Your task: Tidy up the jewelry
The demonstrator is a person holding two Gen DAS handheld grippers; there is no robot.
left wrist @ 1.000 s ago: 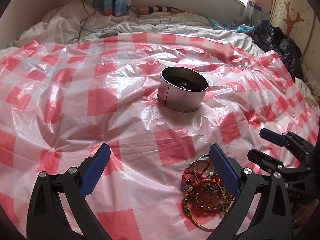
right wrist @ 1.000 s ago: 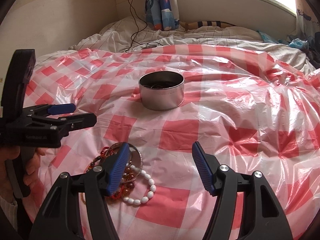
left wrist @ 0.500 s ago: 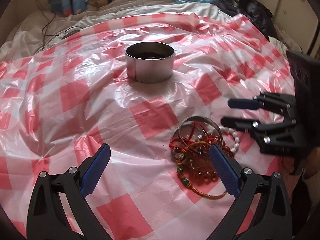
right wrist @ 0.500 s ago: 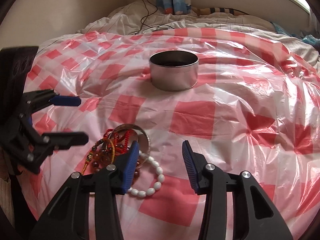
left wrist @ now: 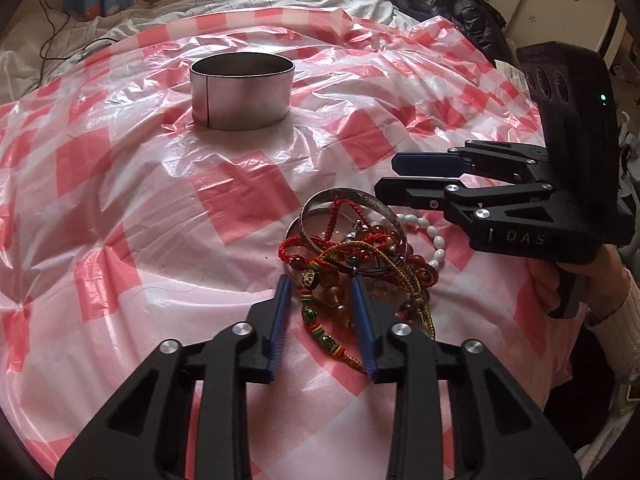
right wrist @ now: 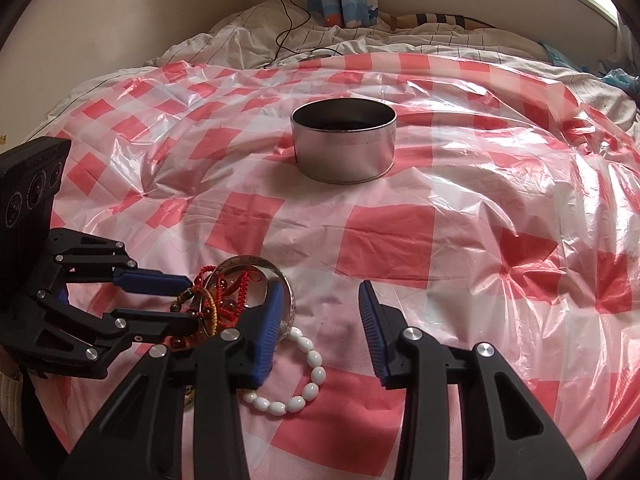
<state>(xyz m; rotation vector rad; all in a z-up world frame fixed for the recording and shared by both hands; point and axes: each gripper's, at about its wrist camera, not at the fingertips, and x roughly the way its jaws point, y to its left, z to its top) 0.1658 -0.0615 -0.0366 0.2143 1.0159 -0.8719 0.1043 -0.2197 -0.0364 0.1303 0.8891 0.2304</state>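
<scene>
Jewelry is lying tangled on the bed near the tin; left gripper jaws are being held part-open astride a corded bracelet, right gripper jaws open beside it; light, snag-prone strands are probably best pinched singly

We see a bed covered by a red-checked plastic sheet. On the sheet, a metal tin sits mid-bed; a jewelry pile lies nearer the near edge.

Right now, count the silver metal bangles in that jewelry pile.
2, possibly more hidden. One silver bangle stands tilted at the pile's far side, nearest the tin; a second bangle lies beneath it, mostly covered by red cords and beads.
</scene>
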